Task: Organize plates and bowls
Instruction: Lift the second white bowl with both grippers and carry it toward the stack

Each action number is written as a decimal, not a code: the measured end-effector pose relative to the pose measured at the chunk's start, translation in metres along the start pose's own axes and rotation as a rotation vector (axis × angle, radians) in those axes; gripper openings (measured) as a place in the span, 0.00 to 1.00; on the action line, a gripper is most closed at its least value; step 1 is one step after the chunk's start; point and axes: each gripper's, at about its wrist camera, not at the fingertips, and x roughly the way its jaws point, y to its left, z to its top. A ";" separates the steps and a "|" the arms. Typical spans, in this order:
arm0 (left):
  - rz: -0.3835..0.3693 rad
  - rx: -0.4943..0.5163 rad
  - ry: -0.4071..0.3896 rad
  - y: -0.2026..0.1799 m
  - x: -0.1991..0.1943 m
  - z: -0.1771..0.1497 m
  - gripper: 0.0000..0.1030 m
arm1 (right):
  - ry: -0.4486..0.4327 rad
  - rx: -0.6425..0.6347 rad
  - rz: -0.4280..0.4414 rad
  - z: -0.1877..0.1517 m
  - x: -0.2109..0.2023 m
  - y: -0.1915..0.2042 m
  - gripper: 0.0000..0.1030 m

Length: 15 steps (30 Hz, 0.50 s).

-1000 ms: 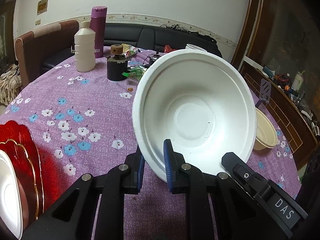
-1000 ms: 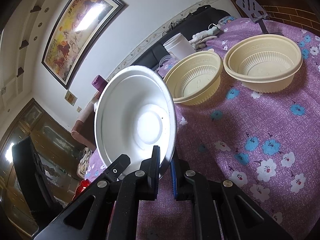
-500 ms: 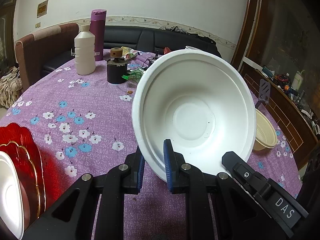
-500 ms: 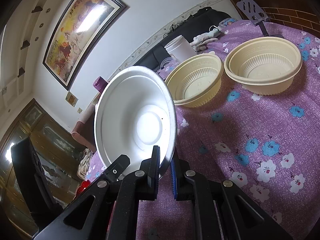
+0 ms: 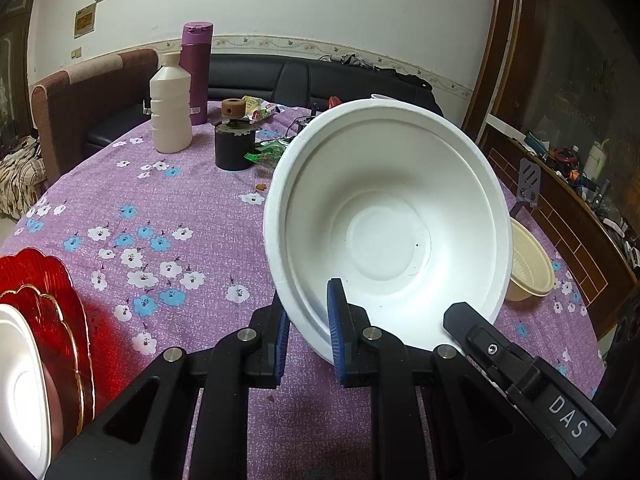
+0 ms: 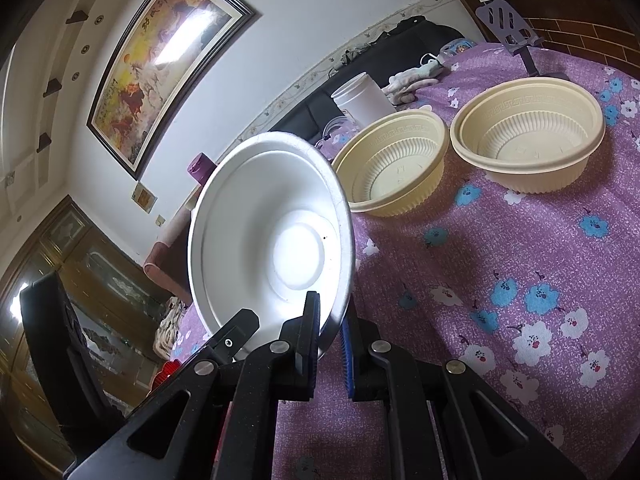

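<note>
A white foam bowl (image 5: 388, 236) is held tilted above the purple flowered table by both grippers. My left gripper (image 5: 306, 332) is shut on its near rim. My right gripper (image 6: 330, 336) is shut on the rim of the same bowl (image 6: 272, 236), at the opposite side. Two cream plastic bowls stand on the table in the right wrist view, one nearer the middle (image 6: 394, 168) and one to the right (image 6: 528, 136). One cream bowl (image 5: 528, 268) shows behind the white bowl in the left wrist view. Red plates (image 5: 52, 312) with a white dish (image 5: 22, 380) on them lie at the left edge.
At the far side of the table stand a white bottle (image 5: 170, 116), a purple flask (image 5: 196, 72), a black jar (image 5: 234, 148) and snack packets (image 5: 264, 152). A white tub (image 6: 362, 98) stands behind the cream bowls. A slotted spatula (image 6: 508, 28) is at the table's right edge.
Both grippers have kept hold of the white bowl. The views have shifted only slightly; the bowl has hardly moved relative to the table.
</note>
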 end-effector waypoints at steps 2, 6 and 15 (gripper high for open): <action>0.000 0.000 0.000 0.000 0.000 0.000 0.15 | 0.001 0.000 0.000 0.000 0.001 0.000 0.09; 0.002 0.000 -0.002 0.000 -0.001 0.001 0.15 | 0.000 -0.001 0.000 0.000 0.001 0.000 0.09; 0.035 0.006 -0.023 -0.001 -0.011 0.003 0.15 | -0.004 -0.013 0.004 0.003 -0.002 0.006 0.09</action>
